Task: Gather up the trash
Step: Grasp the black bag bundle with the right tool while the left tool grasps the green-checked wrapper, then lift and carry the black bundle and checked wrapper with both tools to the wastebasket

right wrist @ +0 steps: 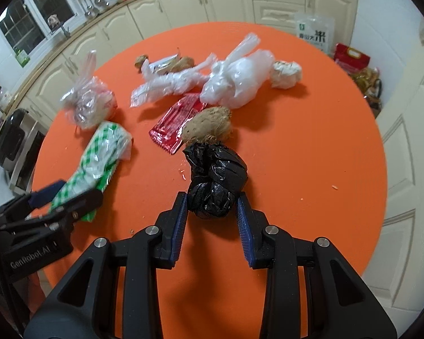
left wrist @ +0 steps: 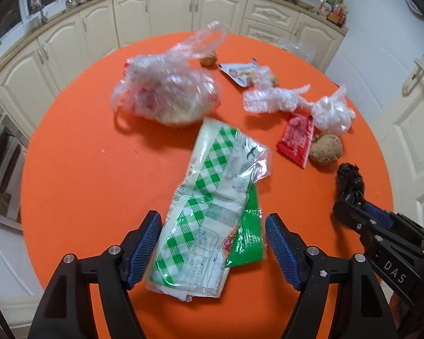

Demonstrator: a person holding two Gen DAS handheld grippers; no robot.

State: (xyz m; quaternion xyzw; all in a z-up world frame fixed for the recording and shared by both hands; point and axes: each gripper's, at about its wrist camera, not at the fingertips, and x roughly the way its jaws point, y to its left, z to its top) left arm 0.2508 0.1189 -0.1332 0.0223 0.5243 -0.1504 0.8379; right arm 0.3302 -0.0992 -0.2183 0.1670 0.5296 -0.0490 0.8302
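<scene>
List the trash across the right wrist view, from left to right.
Green checked wrapper → red packet → black knotted bag → white paper wad.

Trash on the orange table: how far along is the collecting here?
Done: nothing looks cleared away yet.

In hand: the right gripper is shut on a knotted black bag. The left gripper straddles a green checked wrapper; whether it grips is unclear.

Left on the table: a tied clear bag, a red packet, a white bag, twisted plastic and brown lumps.
</scene>
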